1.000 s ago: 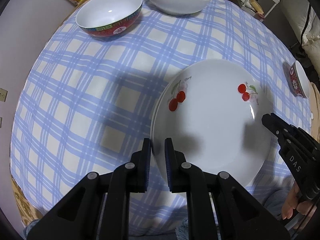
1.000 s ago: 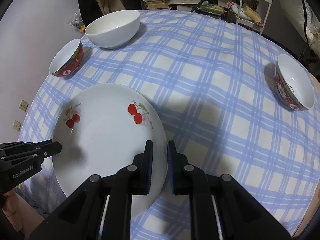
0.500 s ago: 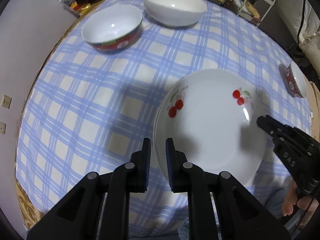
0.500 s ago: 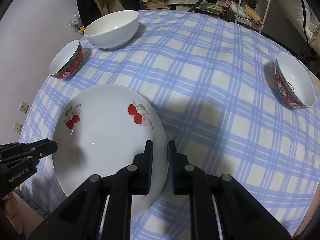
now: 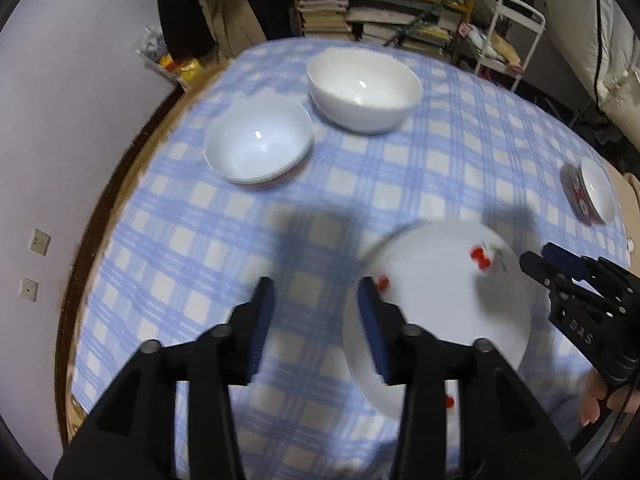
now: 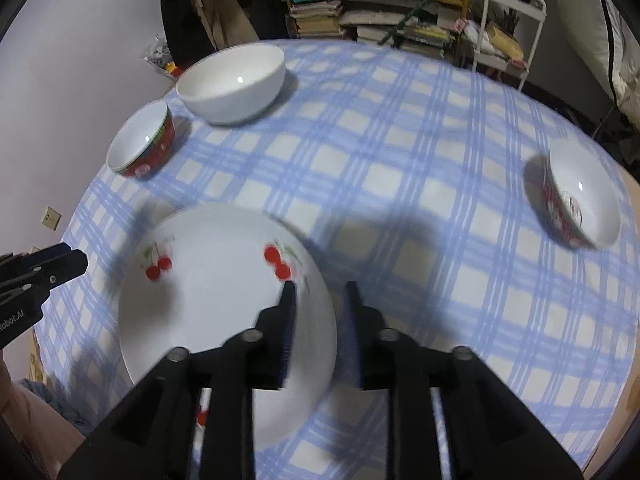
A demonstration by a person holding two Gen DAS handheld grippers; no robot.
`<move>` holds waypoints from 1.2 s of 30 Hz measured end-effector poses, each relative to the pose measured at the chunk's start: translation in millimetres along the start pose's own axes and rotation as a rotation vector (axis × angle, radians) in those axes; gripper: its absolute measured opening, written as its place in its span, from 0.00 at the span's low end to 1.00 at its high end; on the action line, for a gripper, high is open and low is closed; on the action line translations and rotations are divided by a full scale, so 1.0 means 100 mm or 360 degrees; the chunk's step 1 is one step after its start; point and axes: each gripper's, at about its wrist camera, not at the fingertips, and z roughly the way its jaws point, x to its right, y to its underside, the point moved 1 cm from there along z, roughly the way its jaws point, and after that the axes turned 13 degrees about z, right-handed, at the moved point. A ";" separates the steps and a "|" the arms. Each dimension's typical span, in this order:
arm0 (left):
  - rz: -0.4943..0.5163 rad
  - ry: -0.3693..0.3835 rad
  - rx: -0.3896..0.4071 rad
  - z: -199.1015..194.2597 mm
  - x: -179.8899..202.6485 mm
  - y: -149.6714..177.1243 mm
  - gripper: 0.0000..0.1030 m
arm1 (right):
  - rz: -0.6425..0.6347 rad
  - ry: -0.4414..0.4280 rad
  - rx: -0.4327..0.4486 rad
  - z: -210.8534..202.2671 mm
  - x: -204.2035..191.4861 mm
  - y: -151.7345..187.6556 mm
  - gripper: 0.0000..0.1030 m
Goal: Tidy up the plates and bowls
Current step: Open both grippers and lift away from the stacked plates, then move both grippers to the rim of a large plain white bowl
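Left gripper [image 5: 316, 320]: jaws just opened, apart, nothing between. Plate [image 6: 224, 312]: flat on worktop [image 6: 400, 168], near edge. Right gripper [image 6: 318, 332]: jaws just opened, astride plate rim without gripping it. Risk: a lifting finger clips the rim and tips or slides the plate.

wall [image 5: 80, 92]: lilac | bookshelf [image 5: 384, 12]: cluttered | tablecloth [image 6: 400, 168]: blue plaid
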 end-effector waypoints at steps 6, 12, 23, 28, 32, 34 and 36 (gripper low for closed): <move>-0.0040 -0.0058 -0.0007 0.06 -0.23 -0.29 0.59 | -0.0010 -0.0009 0.0031 -0.01 -0.12 -0.29 0.59; -0.0013 -0.0146 0.0048 0.13 -0.39 -0.60 0.68 | -0.0013 -0.0080 0.0072 0.05 -0.27 -0.67 0.86; -0.0079 -0.0151 0.0088 0.46 -0.60 -1.18 0.76 | -0.0012 -0.0139 0.0131 0.36 -0.48 -1.41 1.00; -0.0054 -0.0127 0.0036 0.71 -0.66 -1.50 0.76 | -0.0020 -0.0131 0.0129 0.54 -0.55 -1.64 1.00; -0.0056 -0.0080 -0.0022 0.92 -0.69 -1.68 0.76 | -0.0033 -0.0110 0.0095 0.71 -0.61 -1.79 1.00; -0.0062 -0.0060 -0.0054 1.04 -0.70 -1.77 0.76 | -0.0027 -0.0096 0.0068 0.80 -0.63 -1.85 1.00; -0.0071 -0.0022 -0.0084 1.15 -0.71 -1.83 0.76 | -0.0021 -0.0093 0.0047 0.88 -0.64 -1.90 1.00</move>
